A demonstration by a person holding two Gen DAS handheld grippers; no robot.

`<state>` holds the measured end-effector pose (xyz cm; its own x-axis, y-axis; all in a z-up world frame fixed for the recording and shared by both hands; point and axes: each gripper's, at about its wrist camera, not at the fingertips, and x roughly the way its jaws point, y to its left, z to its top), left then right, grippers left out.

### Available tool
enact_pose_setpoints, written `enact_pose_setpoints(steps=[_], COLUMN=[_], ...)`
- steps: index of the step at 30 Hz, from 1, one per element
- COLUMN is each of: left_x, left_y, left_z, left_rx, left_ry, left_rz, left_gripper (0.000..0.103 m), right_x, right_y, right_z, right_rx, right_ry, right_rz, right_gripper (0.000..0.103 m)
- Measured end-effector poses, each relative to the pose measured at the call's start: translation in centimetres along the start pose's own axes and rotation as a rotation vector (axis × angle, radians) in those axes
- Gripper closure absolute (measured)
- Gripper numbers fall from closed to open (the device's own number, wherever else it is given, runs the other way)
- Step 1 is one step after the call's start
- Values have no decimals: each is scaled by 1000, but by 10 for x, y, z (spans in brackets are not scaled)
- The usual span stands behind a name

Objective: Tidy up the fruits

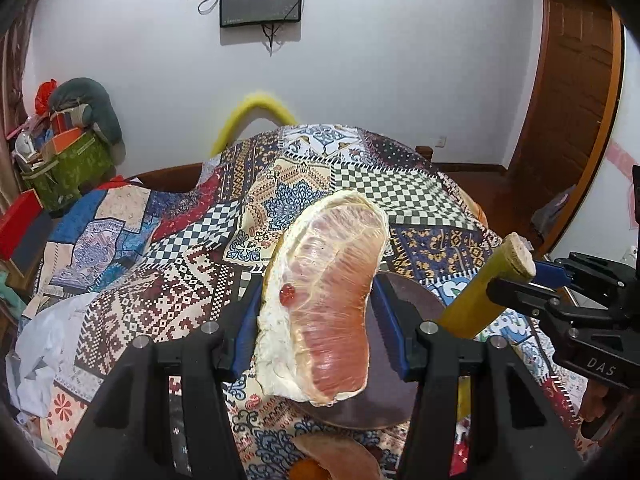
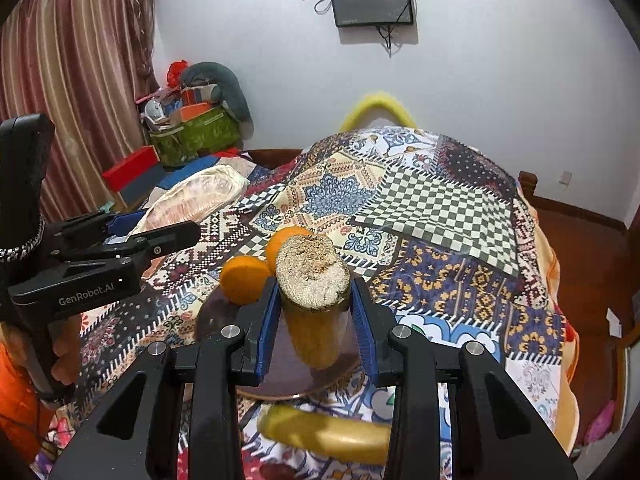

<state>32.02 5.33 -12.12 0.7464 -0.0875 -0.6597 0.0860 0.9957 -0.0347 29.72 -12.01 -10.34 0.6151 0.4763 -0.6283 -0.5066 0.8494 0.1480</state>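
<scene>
My left gripper (image 1: 316, 320) is shut on a peeled pink pomelo segment (image 1: 324, 300), held upright above a dark round plate (image 1: 384, 392). The segment also shows in the right wrist view (image 2: 192, 196). My right gripper (image 2: 316, 316) is shut on a yellow banana (image 2: 316, 312), cut end up, over the same plate (image 2: 296, 372). The banana shows in the left wrist view (image 1: 480, 292), close right of the pomelo. Two oranges (image 2: 256, 268) sit at the plate's far edge. Another banana (image 2: 324, 432) lies below my right gripper. Another pomelo piece (image 1: 340, 456) lies below my left gripper.
A patchwork cloth (image 2: 420, 208) covers the table. A green bag with boxes (image 2: 196, 132) and a red box (image 2: 128, 168) stand at the back left. A white cloth (image 1: 44, 340) lies at the left. A wooden door (image 1: 576, 100) is on the right.
</scene>
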Motion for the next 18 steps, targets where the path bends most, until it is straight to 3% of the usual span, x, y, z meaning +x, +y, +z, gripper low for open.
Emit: enact_pose_setpoints(steps=[18], left_x=[79], left_y=[-11], left_z=[12], left_rx=[85], left_ry=[171], left_rz=[-34], left_gripper=[50], right_x=[44], right_y=[-10], right_z=[6], right_rx=[-25], right_ry=[102], right_rz=[10], right_gripper=[71])
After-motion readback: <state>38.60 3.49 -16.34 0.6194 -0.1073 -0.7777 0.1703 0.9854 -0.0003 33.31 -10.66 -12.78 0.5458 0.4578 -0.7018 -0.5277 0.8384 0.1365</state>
